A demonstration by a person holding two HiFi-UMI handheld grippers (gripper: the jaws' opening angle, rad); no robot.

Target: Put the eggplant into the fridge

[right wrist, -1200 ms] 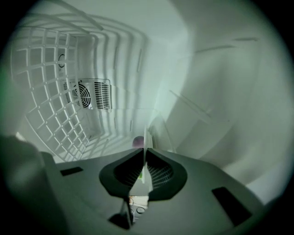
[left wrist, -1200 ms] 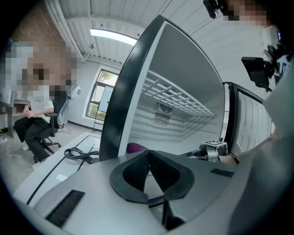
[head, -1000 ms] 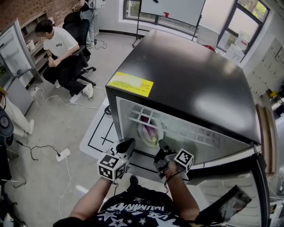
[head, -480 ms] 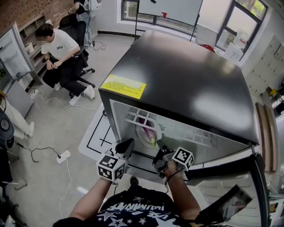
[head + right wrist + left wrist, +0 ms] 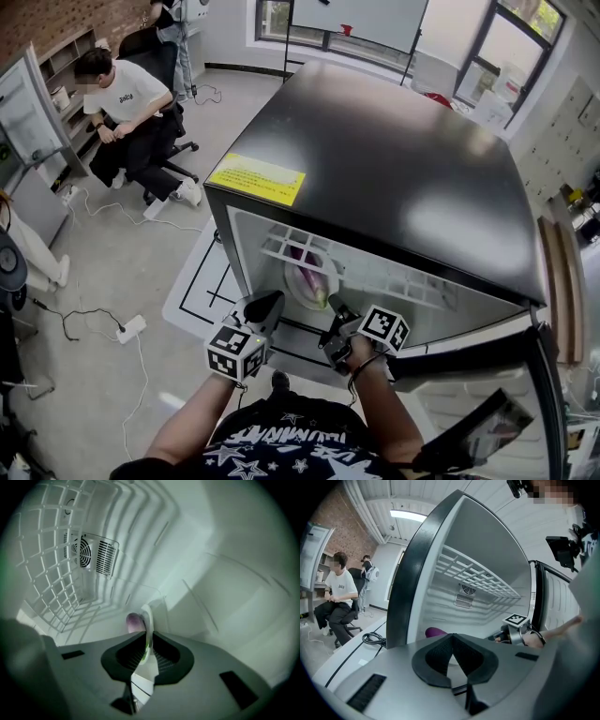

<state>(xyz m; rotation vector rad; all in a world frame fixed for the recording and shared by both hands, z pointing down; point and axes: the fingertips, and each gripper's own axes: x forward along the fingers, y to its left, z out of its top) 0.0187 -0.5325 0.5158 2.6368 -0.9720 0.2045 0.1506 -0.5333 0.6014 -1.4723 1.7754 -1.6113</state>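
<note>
our head camera sits high, looks steeply down on black fridge (image 5: 394, 159) top and its open front, both grippers low in frame. left gripper (image 5: 265, 306) camera sits outside fridge, near front edge, and faces into white inside; seated person (image 5: 340, 597) at its left edge. right gripper (image 5: 330, 307) camera is inside fridge, close behind plate (image 5: 147, 620), facing back wall. we find wire shelf (image 5: 478, 573) and back-wall vent (image 5: 464, 595) in both gripper views; left gripper view also catches right gripper.
</note>
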